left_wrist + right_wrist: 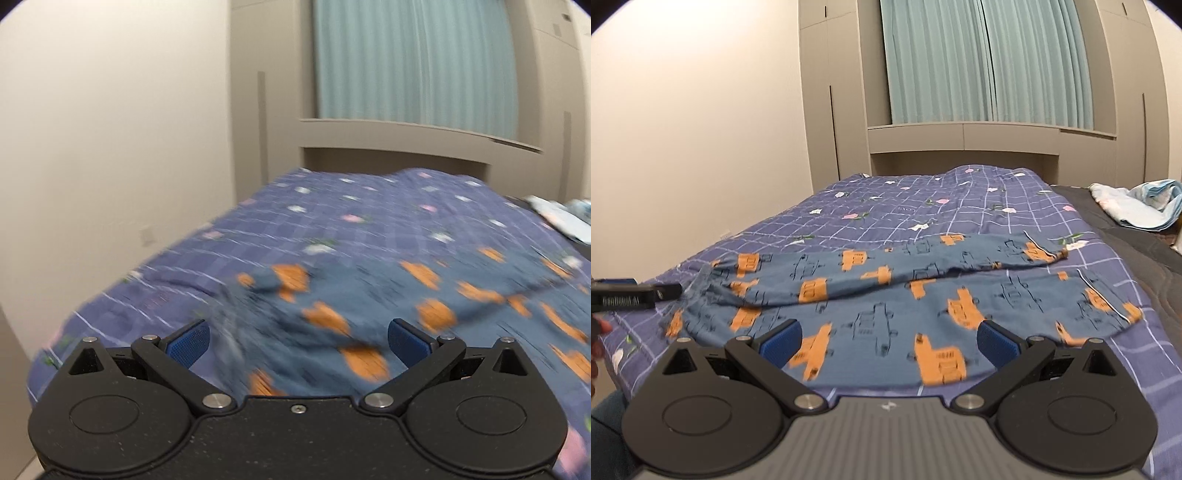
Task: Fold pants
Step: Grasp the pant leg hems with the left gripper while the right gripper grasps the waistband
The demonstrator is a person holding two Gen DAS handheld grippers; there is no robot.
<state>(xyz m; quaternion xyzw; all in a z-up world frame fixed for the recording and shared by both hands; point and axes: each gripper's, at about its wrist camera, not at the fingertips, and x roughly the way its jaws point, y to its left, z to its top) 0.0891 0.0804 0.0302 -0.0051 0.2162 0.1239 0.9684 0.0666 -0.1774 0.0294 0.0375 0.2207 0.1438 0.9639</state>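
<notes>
Blue pants with orange vehicle prints (886, 295) lie spread across the near part of the bed, waistband to the left, both legs running right, the far leg lying over the near one. In the blurred left wrist view the pants (369, 306) fill the lower right. My left gripper (298, 343) is open and empty, just above the waistband end; it also shows at the left edge of the right wrist view (635, 295). My right gripper (889, 343) is open and empty, over the near leg.
The bed has a purple checked cover with small flowers (905, 206). A light blue bundle of cloth (1137, 206) lies on a dark grey sheet at the far right. Beige wall, cabinets and teal curtains (986, 62) stand behind the bed.
</notes>
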